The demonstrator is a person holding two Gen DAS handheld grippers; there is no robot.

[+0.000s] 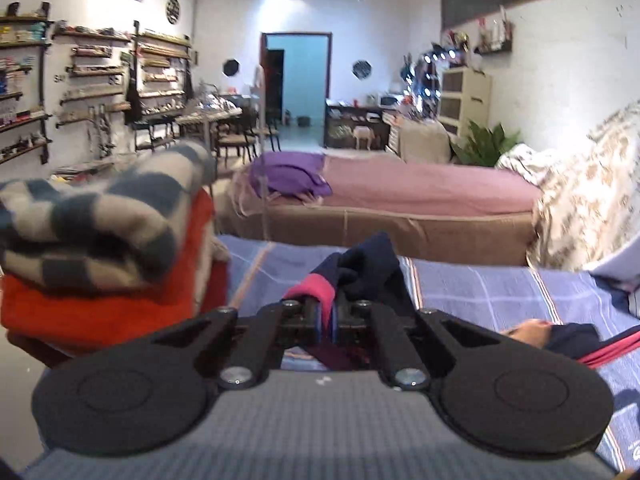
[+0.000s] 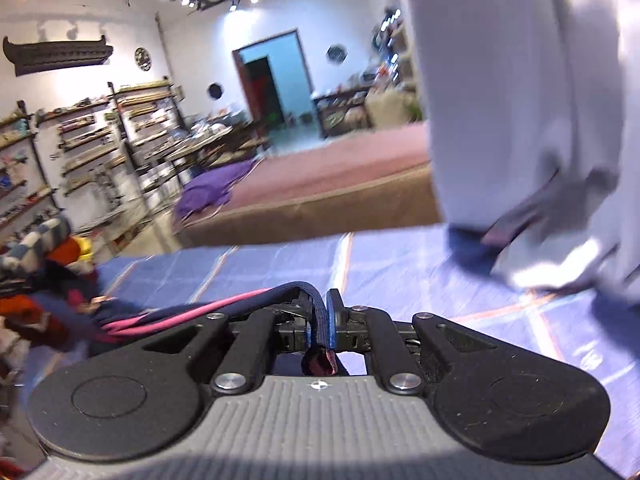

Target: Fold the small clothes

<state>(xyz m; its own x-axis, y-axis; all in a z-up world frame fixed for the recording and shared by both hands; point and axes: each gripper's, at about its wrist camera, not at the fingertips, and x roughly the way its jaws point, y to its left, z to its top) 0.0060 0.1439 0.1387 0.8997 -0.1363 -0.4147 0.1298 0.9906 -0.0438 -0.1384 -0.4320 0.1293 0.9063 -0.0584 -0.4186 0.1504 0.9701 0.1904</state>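
Observation:
A small navy garment with pink trim (image 1: 362, 268) is lifted over the blue checked sheet (image 1: 480, 288). My left gripper (image 1: 327, 316) is shut on its pink-cuffed edge, and the cloth bunches up in front of the fingers. In the right wrist view the same navy garment (image 2: 224, 304) stretches off to the left as a taut band with pink piping. My right gripper (image 2: 320, 320) is shut on its other end, and a bit of cloth hangs below the pads. A stack of folded clothes (image 1: 96, 248), striped on top of red, stands at the left.
A person in white clothing (image 2: 520, 120) stands close at the right of the blue sheet (image 2: 400, 264). Beyond it lies a low bed with a pink cover (image 1: 420, 188) and a purple cloth (image 1: 288, 176). Wall shelves (image 1: 96, 92) line the left side.

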